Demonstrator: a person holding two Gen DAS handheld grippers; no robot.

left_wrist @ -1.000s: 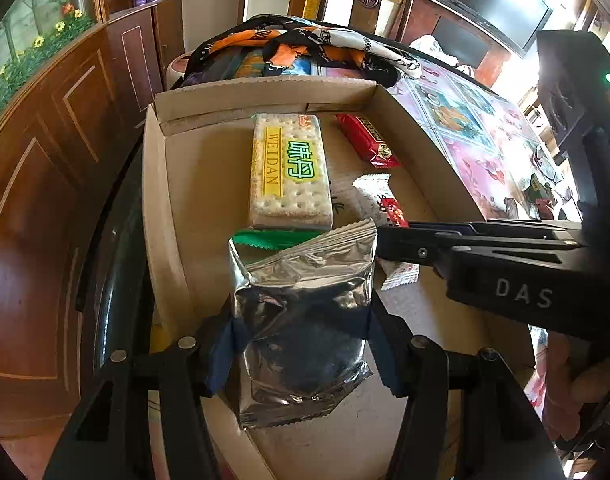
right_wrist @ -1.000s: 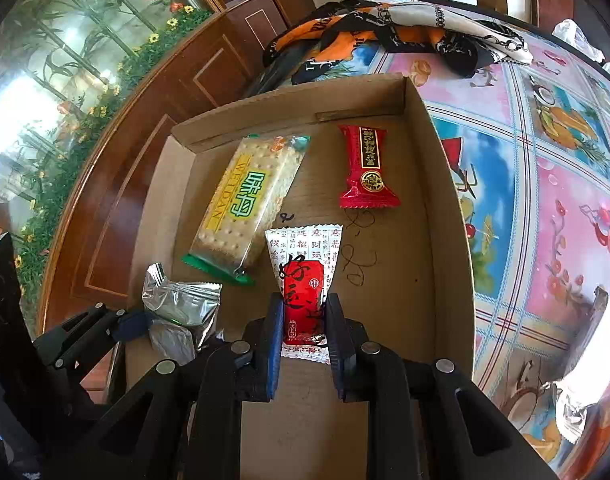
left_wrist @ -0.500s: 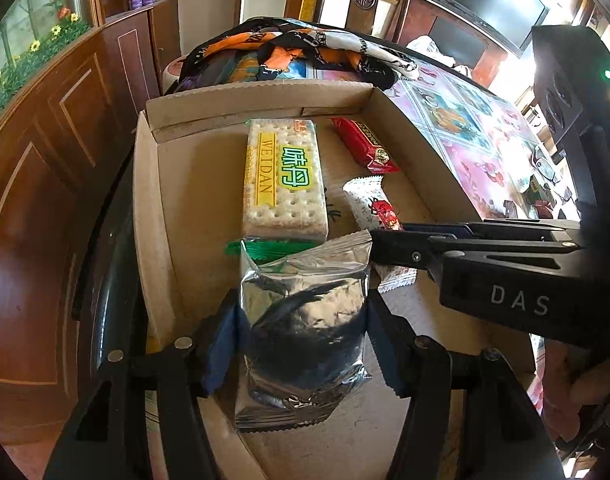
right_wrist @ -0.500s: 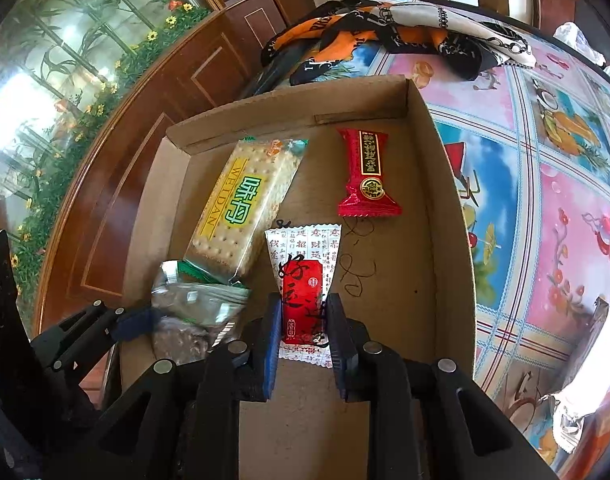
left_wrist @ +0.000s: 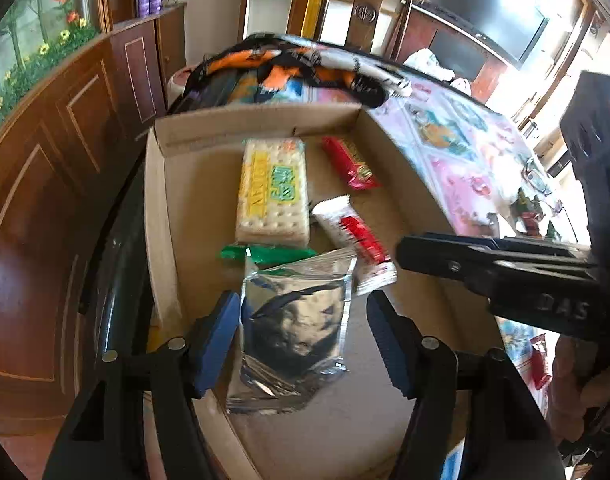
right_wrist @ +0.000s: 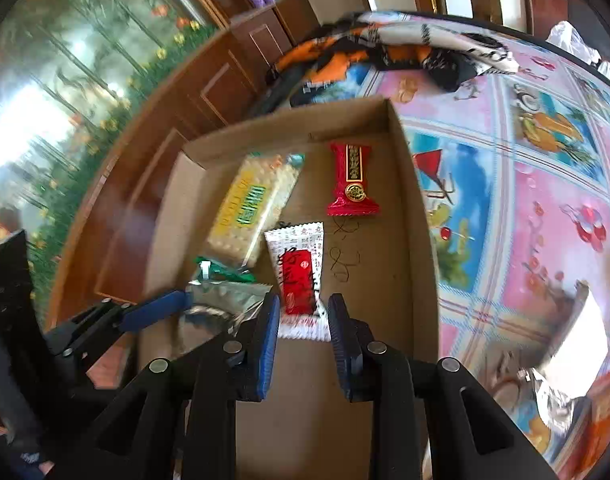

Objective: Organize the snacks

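now the left gripper (left_wrist: 303,338) is opening: its blue pads (left_wrist: 217,340) stand clear on both sides of the foil pouch (left_wrist: 295,332), which lies on the floor of the box (left_wrist: 157,216) in the lower middle of the left wrist view, with gaps visible on both sides. just above the pouch sits the cracker pack (left_wrist: 273,190), its green end touching the pouch's top edge. to the right of it the white-and-red packet (left_wrist: 355,236) lies tilted, and the red bar (left_wrist: 347,162) is near the box's upper right corner.

in the right wrist view the right gripper (right_wrist: 303,330) is opening too, jaws narrow, the packet's lower end lying between the pads without being pressed. the box rests on a pink-and-blue patterned cloth (right_wrist: 525,184), and a black-and-orange scarf (right_wrist: 385,54) is bunched beyond its far wall, at the top of the frame.
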